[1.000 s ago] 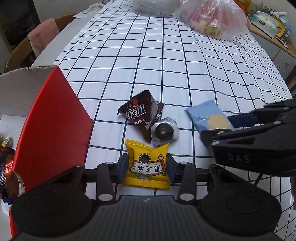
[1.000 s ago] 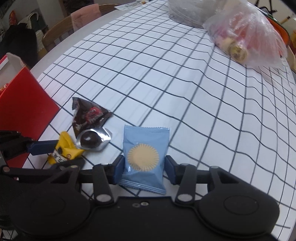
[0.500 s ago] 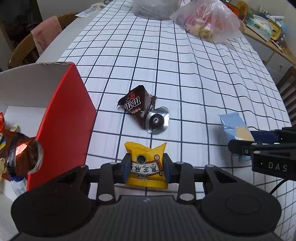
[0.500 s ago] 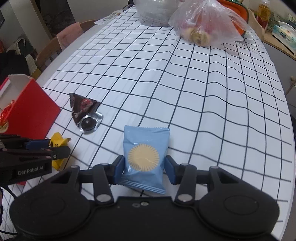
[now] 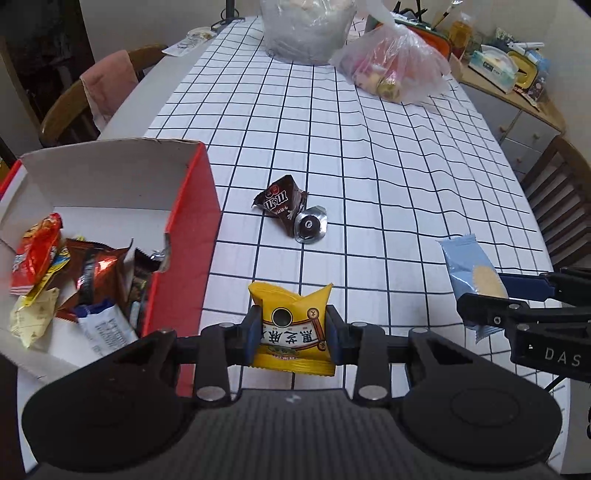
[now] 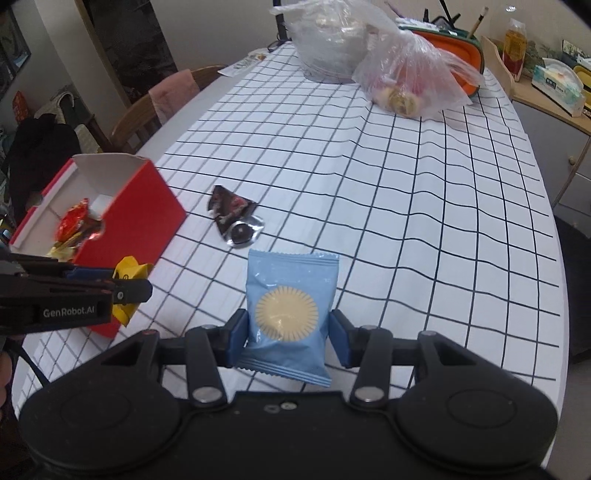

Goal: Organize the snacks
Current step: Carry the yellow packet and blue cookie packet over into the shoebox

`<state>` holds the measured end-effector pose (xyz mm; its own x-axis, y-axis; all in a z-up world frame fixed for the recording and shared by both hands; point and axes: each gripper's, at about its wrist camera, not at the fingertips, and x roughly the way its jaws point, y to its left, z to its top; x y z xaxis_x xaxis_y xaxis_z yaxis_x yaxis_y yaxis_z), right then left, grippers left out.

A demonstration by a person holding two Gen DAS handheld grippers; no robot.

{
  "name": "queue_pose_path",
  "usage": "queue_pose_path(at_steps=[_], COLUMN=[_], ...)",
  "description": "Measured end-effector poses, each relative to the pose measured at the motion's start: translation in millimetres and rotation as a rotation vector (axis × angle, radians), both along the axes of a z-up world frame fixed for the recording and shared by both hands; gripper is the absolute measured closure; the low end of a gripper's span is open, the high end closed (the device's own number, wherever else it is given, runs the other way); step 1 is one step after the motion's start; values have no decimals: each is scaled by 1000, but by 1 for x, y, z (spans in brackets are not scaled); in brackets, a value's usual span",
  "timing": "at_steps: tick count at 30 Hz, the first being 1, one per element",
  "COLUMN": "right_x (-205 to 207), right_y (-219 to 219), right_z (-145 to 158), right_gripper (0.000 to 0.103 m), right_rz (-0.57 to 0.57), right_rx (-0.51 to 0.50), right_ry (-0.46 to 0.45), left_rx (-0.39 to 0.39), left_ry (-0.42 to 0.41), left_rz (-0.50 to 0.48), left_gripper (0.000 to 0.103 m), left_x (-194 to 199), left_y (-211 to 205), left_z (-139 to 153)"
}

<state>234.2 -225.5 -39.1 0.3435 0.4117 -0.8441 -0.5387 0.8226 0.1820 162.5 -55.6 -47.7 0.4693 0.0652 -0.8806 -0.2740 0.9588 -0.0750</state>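
The left gripper [image 5: 291, 328] is clamped on a yellow snack packet [image 5: 291, 321], its blue pads pressing the packet's two sides, and holds it clear above the checked surface [image 5: 369, 166]. The right gripper [image 6: 286, 332] grips a light blue biscuit packet [image 6: 288, 310] the same way, also lifted off the surface. To the left stands an open red box [image 5: 192, 236] with white inner walls, already holding several wrapped snacks [image 5: 74, 273]; the yellow packet hangs just right of its near corner. On the surface between the two grippers and farther off lie a dark brown chocolate wrapper [image 5: 280, 203] and a round silver foil piece [image 5: 311, 229], touching each other. At the far end sit a clear plastic bag [image 5: 395, 66] of food and a grey bag [image 5: 306, 33]. A wooden chair with a pink cloth [image 5: 107, 88] stands at the far left.
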Motion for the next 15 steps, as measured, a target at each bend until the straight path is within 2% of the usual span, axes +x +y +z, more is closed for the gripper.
queue_pose_path(at_steps=[8, 15], right_x=[-37, -63], right_y=[20, 56], right_z=[35, 52], right_gripper=[57, 57], right_rz=[11, 19], right_rx=[17, 23], right_ry=[-44, -69], left_rx=[-30, -47], left_ry=[-53, -85], left_rz=[-32, -45], left_gripper=[69, 69], left_x=[-37, -60], left_y=[19, 50], left_z=[35, 55])
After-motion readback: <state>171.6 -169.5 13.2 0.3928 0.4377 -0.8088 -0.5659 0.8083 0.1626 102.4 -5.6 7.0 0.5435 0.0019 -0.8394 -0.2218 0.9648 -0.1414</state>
